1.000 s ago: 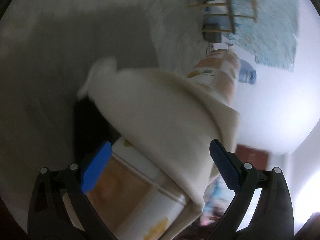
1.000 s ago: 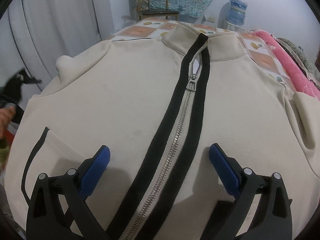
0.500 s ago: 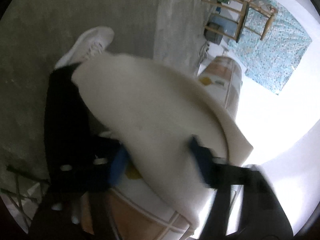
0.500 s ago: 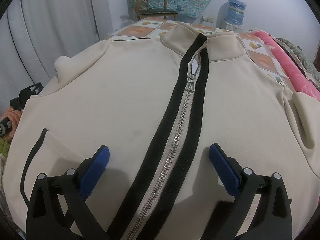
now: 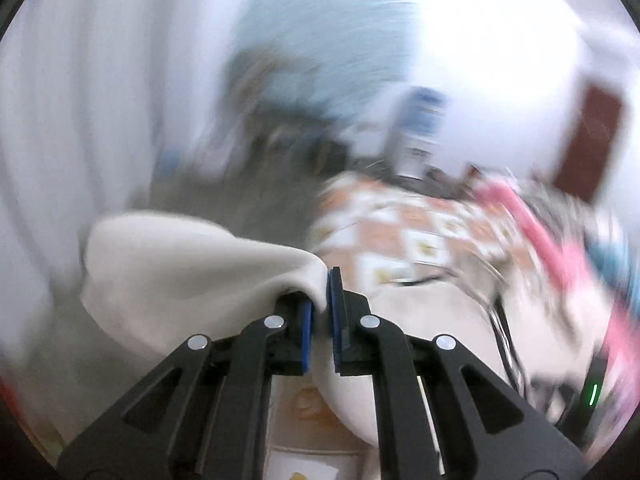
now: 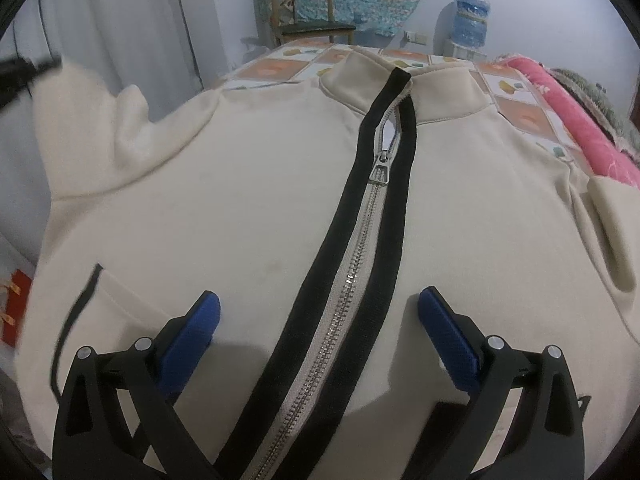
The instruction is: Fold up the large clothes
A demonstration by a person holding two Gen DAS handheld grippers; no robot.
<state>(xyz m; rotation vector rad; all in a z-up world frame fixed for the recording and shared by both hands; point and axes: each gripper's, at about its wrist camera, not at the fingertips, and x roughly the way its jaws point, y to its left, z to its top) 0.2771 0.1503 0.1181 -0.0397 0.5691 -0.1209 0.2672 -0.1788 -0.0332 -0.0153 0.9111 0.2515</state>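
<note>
Between the left tongs (image 5: 320,312), just closed, sits jacket (image 5: 192,264) fabric.

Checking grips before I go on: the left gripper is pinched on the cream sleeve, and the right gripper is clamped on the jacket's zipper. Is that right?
Not quite. The right gripper is open: in the right wrist view its jaws stand wide apart either side of the zipper, gripping nothing. The left gripper has just been closing and is pinched on the cream sleeve, as you said.
</note>
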